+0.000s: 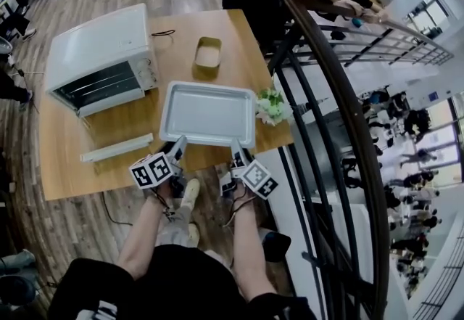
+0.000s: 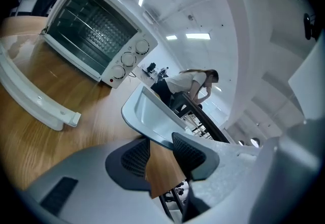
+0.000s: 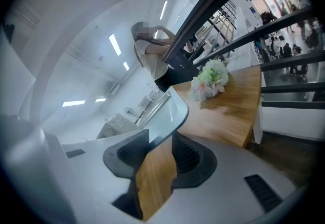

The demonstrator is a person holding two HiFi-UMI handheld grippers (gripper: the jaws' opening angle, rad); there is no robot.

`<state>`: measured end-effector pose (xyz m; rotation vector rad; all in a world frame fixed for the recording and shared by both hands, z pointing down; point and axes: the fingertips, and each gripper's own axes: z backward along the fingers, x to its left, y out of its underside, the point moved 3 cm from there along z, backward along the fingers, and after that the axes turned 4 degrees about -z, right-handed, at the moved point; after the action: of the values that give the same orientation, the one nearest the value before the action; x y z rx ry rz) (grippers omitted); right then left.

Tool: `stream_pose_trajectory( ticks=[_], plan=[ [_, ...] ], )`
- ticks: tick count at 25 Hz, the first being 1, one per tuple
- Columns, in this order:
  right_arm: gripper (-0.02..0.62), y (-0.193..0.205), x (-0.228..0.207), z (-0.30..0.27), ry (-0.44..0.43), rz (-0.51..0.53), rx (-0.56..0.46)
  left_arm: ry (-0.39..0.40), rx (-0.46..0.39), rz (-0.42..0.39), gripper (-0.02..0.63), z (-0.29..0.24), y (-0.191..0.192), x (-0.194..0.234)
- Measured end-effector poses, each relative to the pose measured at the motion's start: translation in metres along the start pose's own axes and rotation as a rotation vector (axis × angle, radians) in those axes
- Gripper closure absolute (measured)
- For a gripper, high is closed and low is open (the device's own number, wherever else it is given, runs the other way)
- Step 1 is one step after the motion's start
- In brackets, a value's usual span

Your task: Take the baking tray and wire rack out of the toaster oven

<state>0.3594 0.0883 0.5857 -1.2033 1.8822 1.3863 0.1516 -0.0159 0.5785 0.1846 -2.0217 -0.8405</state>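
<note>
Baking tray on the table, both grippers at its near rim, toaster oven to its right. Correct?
No: head view shows the toaster oven left of the baking tray. The tray is on the table, left gripper and right gripper at its near rim.

The baking tray (image 1: 208, 113), pale grey, rectangular, round-cornered and empty, is out over the desk (image 1: 65, 173), its near rim pinched by the left tongs (image 1: 176, 146) and right tongs (image 1: 237, 150). The wire rack (image 2: 94, 27) lies inside the white toaster oven (image 1: 101, 57) at back left.
</note>
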Motion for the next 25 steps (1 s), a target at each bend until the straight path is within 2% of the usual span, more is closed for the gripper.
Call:
stream_pose_trajectory(
  ticks=[9, 25],
  plan=[
    [0.456, -0.021, -0.027, -0.067, 0.028, -0.022, 0.023, -0.029, 0.034, 0.03, 0.471, -0.069, -0.012, 0.026],
    [0.456, -0.042, -0.059, -0.159, 0.072, -0.051, 0.07, -0.069, 0.074, 0.079, 0.472, -0.154, -0.028, 0.067]
  ],
)
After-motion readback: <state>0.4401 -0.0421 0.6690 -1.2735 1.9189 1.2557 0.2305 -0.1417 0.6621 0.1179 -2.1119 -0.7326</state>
